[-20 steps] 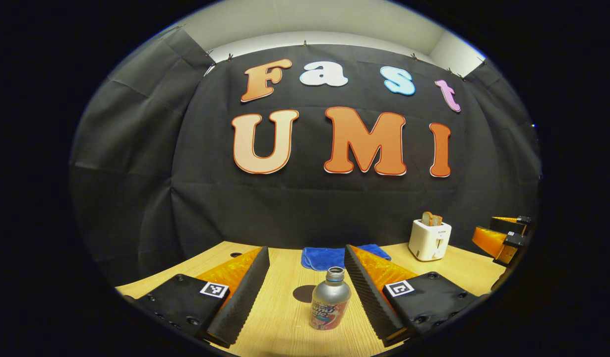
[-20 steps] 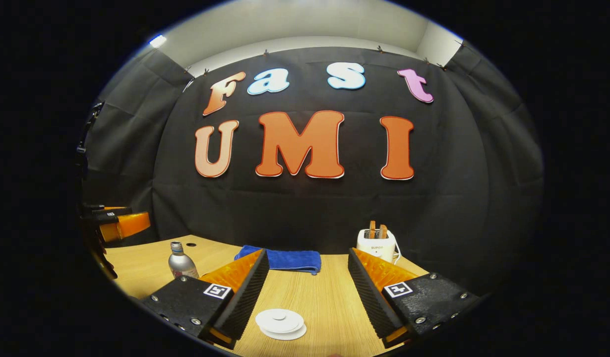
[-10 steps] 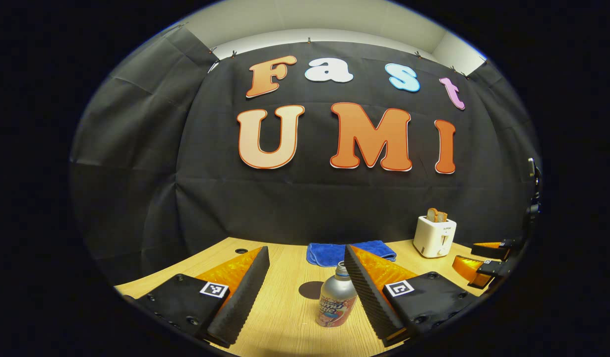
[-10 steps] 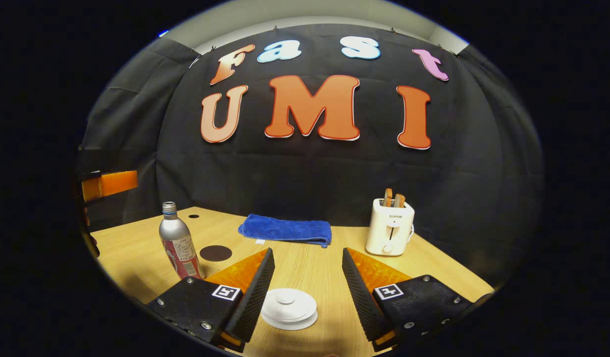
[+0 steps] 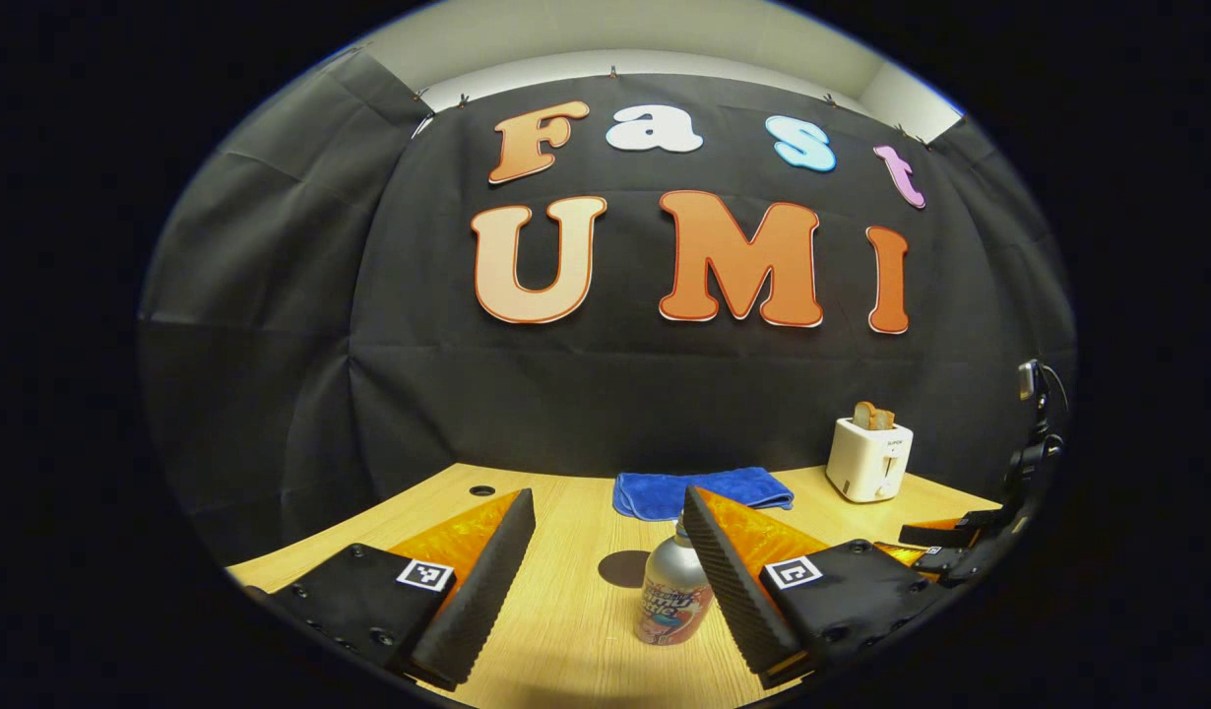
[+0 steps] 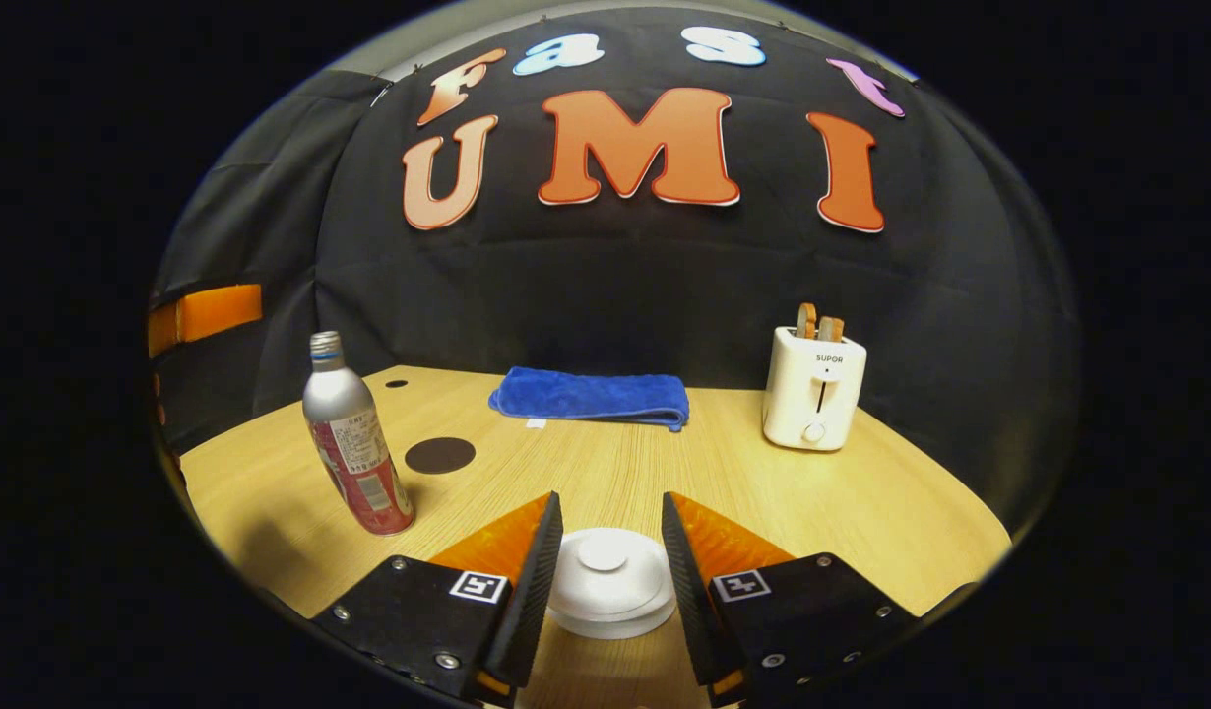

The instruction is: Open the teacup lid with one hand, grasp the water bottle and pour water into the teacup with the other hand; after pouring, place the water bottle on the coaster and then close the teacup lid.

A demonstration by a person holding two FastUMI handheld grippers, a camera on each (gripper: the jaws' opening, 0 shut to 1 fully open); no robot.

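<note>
the wooden table (image 6: pixel 861 512) spans the lower frame. the bottle (image 6: pixel 354 438) stands upright at left, beside the coaster (image 6: pixel 439 455). at bottom centre the right gripper (image 6: pixel 605 561) closes around the white lid (image 6: pixel 610 581); contact unclear. the left gripper (image 5: pixel 605 571) gapes beside the bottle (image 5: pixel 670 596).

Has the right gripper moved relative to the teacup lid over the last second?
Yes. In the right gripper view the right gripper has come forward and lower: the white teacup lid, fixed on the table, now sits between its narrowed fingers.
</note>
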